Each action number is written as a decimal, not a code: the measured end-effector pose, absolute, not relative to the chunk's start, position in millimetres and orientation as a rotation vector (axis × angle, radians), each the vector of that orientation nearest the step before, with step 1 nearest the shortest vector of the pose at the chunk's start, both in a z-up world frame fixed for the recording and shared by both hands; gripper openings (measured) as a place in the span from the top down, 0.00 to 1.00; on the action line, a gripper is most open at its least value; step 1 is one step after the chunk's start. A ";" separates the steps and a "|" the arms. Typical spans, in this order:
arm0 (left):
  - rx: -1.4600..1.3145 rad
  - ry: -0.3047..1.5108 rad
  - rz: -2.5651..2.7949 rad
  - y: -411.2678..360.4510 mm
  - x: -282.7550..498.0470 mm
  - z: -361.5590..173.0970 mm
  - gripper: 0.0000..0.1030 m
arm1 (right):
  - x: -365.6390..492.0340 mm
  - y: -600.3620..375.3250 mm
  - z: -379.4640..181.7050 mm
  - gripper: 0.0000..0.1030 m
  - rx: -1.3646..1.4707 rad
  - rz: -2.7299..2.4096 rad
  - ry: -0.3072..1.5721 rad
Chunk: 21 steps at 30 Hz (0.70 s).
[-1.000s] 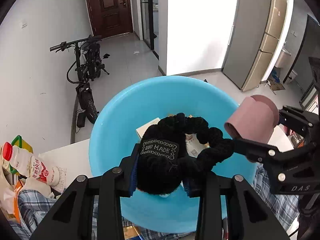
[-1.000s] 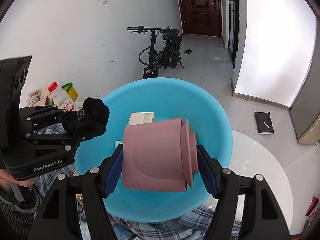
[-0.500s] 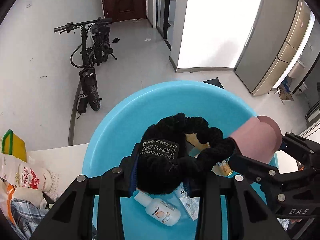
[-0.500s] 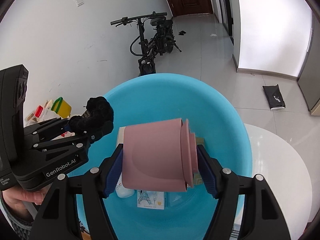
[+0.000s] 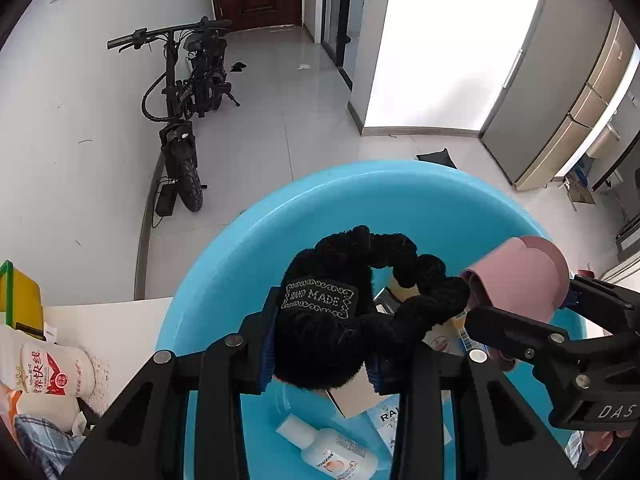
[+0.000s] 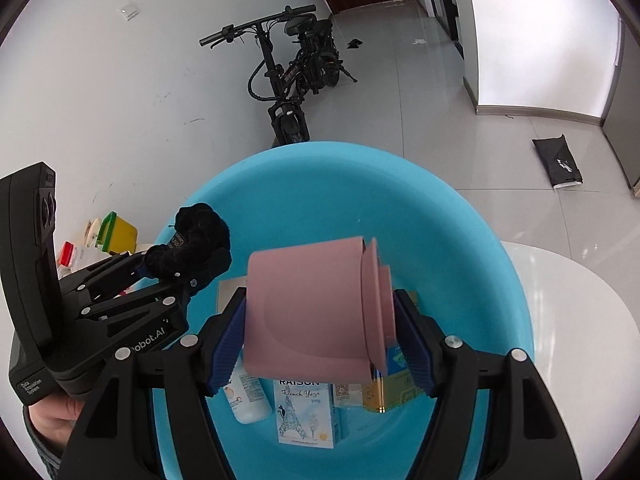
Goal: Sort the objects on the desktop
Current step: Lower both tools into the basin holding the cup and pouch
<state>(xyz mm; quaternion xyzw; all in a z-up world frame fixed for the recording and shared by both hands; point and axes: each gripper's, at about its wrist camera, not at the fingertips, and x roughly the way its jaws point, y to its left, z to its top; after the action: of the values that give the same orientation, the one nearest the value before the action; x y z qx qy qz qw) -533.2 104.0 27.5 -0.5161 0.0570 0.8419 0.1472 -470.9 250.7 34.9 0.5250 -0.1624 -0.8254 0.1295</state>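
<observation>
Your left gripper (image 5: 322,344) has its jaws clamped on the black scrunchie (image 5: 360,292), hanging over the blue basin's (image 6: 460,216) left side. Your right gripper (image 6: 320,344) holds the pink cup (image 6: 312,304) sideways, long axis spanning the jaws, above the basin's middle, so both drops lie straight below.

My two wrist cameras both look steeply down, close over the same blue basin (image 5: 224,264), each catching the other claw.
</observation>
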 end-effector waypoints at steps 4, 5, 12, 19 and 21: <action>-1.474 0.154 2.405 102.3 -530.3 27.3 0.64 | -475.9 247.8 33.9 0.34 1.535 -2.396 -0.448; -1.474 0.158 2.405 102.3 -528.7 27.4 0.64 | -477.5 247.2 33.5 0.34 1.539 -2.398 -0.444; -1.521 0.168 2.384 97.6 -523.4 28.2 0.64 | -484.5 240.6 28.2 0.34 1.565 -2.408 -0.431; -1.541 0.160 2.385 88.3 -522.5 23.2 0.64 | -490.8 236.8 20.9 0.34 1.605 -2.415 -0.414; -1.543 0.156 2.382 87.4 -521.7 22.4 0.64 | -490.7 234.8 20.4 0.34 1.607 -2.418 -0.403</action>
<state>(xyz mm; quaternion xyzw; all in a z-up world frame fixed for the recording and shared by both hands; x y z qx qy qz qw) -521.7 87.4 22.4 -0.5369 0.0543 0.8287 0.1489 -490.7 234.8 20.4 0.5451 -0.1366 -0.8204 0.1053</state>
